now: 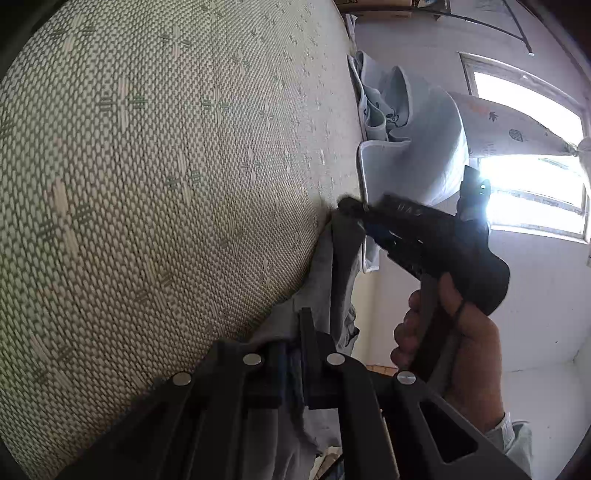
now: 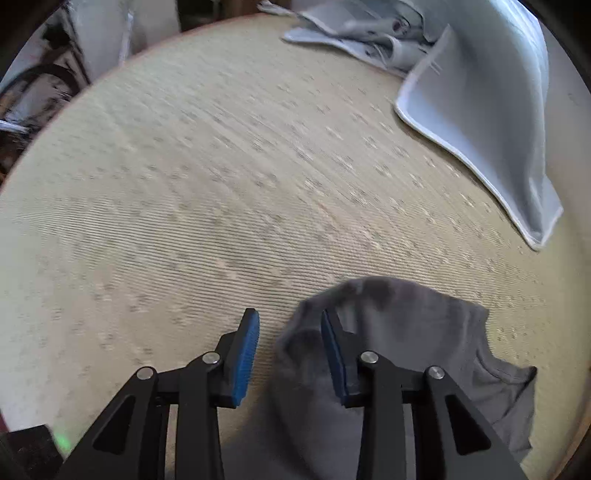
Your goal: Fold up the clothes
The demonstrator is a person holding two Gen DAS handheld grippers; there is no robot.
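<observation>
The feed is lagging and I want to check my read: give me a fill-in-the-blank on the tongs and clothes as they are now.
1. The right tongs are ___, with the blue pads apart.
2. The left tongs are shut on a ___ garment.
3. The light blue cloth on the woven mat has a ___ edge trim.

Missing words: open; grey; white.

garment (image 2: 399, 369): on the mat (image 2: 221, 206), near edge, right of centre | right gripper (image 2: 290, 354): over the garment's left edge, 1 finger (image 2: 334, 354) on the cloth, 1 finger over bare mat | blanket (image 2: 480, 110): far right on the mat, well apart from the garment | crumpled cloth (image 2: 369, 33): behind the blanket's left part
</observation>
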